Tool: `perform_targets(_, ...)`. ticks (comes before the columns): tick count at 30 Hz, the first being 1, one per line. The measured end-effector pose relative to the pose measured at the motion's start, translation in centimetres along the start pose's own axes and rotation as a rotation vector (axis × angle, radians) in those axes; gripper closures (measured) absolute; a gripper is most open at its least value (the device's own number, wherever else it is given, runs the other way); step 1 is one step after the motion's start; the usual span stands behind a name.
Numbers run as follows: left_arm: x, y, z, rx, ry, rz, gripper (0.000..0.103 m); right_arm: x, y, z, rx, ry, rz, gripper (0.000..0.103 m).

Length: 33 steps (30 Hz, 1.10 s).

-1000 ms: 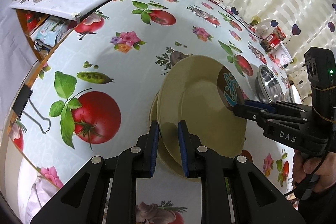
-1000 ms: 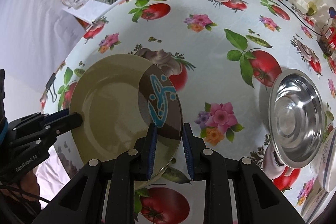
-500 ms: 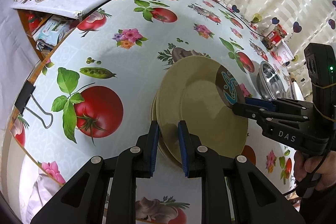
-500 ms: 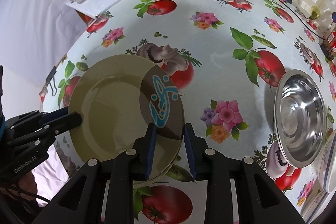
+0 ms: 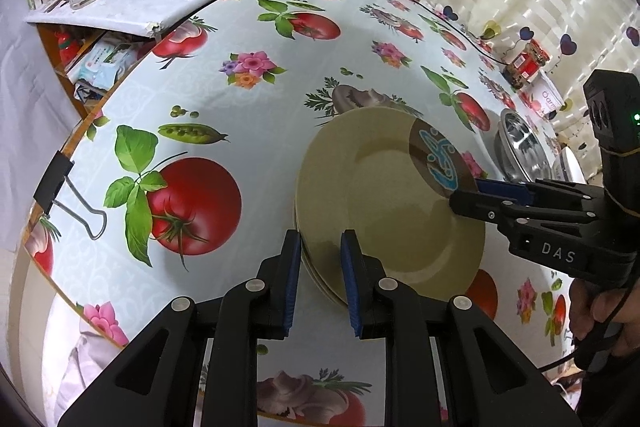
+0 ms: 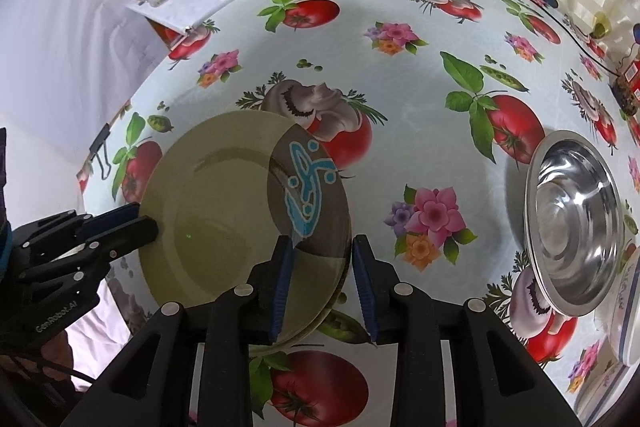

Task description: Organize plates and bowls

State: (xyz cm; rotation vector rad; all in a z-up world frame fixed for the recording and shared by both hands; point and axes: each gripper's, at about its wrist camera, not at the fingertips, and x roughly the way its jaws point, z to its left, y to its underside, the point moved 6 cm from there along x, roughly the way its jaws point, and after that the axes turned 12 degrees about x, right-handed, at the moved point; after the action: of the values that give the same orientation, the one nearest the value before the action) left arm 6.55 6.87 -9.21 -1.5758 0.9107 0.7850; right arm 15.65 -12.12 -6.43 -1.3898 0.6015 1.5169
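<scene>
My left gripper (image 5: 320, 251) and right gripper (image 6: 322, 259) have both just been spreading, pads clear of the olive plate stack (image 5: 384, 203) at frame centre, rim between each pair

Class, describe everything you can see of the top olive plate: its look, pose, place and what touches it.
The top plate is round, olive-green and glossy, likely ceramic, with a brown segment bearing a blue motif on one side. It lies flat on at least one similar plate, on the printed tablecloth. The left gripper and right gripper straddle opposite rims; both have just been opening, so the pads seem no longer to press it.
</scene>
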Motion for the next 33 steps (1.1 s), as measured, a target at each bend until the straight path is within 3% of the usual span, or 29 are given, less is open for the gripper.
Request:
perform_targets(13,0.4,-0.9,0.6,-0.013,0.003,-0.026,0.082,-1.4,0.0,-1.0,0.037,-0.02,-0.061,0.071)
perform_targets(15,0.3,-1.0,0.6,-0.013,0.005,-0.027,0.082,-1.3,0.0,-1.0,0.038,-0.03,-0.06,0.084)
perform_targets(17,0.2,-1.0,0.5,-0.009,0.005,-0.03,0.082,-1.2,0.2,-1.0,0.041,-0.041,-0.055,0.089)
perform_targets(33,-0.3,-0.6,0.4,-0.018,0.013,-0.038,0.081,-1.6,0.8,-1.3,0.067,-0.052,-0.063,0.088)
